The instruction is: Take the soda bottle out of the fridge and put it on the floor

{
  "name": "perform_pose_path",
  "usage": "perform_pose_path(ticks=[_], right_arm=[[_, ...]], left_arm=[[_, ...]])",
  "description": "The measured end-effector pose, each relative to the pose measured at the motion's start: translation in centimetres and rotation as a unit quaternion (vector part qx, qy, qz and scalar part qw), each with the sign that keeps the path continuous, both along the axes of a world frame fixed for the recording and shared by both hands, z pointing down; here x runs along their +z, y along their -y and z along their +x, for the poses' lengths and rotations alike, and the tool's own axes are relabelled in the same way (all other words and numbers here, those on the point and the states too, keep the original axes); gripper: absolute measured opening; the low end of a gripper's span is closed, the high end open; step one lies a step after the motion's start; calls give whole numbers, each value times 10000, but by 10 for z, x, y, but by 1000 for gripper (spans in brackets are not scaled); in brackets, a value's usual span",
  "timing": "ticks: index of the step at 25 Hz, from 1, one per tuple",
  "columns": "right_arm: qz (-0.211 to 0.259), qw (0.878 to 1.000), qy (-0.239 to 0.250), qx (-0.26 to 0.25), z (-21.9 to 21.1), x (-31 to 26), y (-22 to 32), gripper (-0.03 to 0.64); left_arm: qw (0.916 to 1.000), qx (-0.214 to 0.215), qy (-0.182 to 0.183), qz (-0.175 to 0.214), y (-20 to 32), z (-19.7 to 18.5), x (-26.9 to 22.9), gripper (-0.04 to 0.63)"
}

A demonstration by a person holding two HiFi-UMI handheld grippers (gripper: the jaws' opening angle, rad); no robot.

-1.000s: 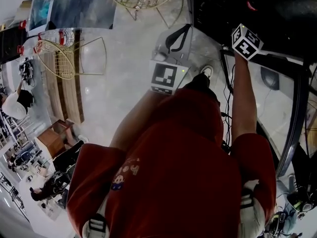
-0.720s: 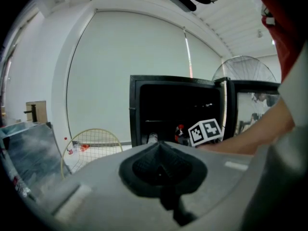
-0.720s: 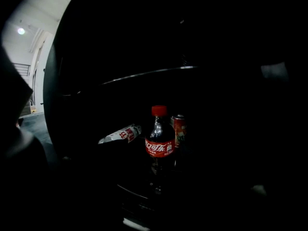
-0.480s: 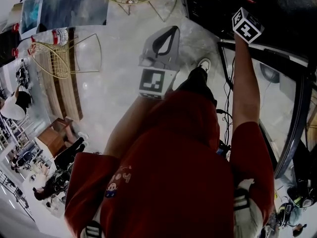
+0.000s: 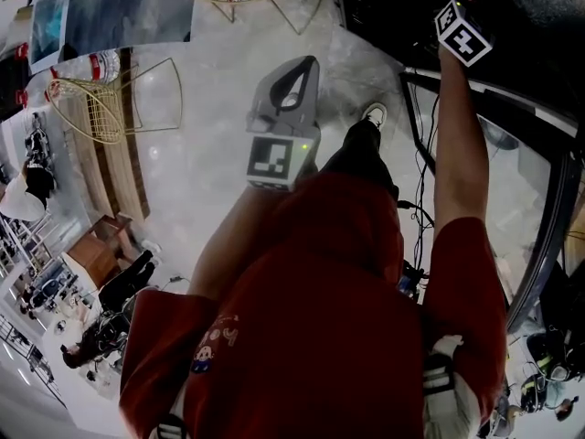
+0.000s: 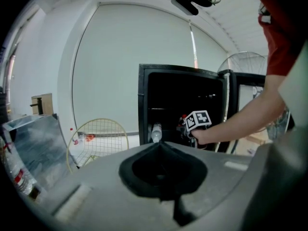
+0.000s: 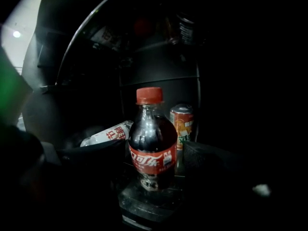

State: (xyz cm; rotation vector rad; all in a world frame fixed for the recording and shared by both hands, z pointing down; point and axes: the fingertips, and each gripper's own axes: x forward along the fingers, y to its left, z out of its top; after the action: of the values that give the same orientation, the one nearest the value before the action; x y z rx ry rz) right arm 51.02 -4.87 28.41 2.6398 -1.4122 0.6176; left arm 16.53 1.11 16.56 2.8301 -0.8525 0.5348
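Head view bright and evenly lit, soft glare on the glossy floor [image 5: 183, 172], heavy fisheye bending at edges. Left gripper view well lit, black vignette corners, near foreground soft. Right gripper view very dim: only the soda bottle [image 7: 152, 143] catches highlights, surroundings near black.

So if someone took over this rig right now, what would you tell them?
Left claw: shut, empty, held outside the fridge.
Right claw: open, inside the fridge, one jaw on each side of the bottle, not yet closed on it.
Bottle: upright on a fridge shelf, cap on, with a can behind it and a lying water bottle to its left.
Done: fridge open, right claw lined up.
Left: close on the bottle, draw it out, set it on the floor.
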Motion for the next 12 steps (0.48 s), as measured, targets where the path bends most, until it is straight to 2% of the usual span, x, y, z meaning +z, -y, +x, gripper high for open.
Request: perform_pose_path(ticks=[4, 7, 12], right_arm=[[-48, 9999, -28, -96, -2, 4, 8, 351], [-39, 10000, 3, 14, 1, 7, 8, 304], [-103, 9999, -25, 30, 3, 3, 6, 301]], left_arm=[[10000, -34, 26, -17, 4, -4, 5, 0], [9999, -89, 2, -68, 8, -4, 7, 0], [9999, -90, -30, -38, 7, -5, 2, 0]])
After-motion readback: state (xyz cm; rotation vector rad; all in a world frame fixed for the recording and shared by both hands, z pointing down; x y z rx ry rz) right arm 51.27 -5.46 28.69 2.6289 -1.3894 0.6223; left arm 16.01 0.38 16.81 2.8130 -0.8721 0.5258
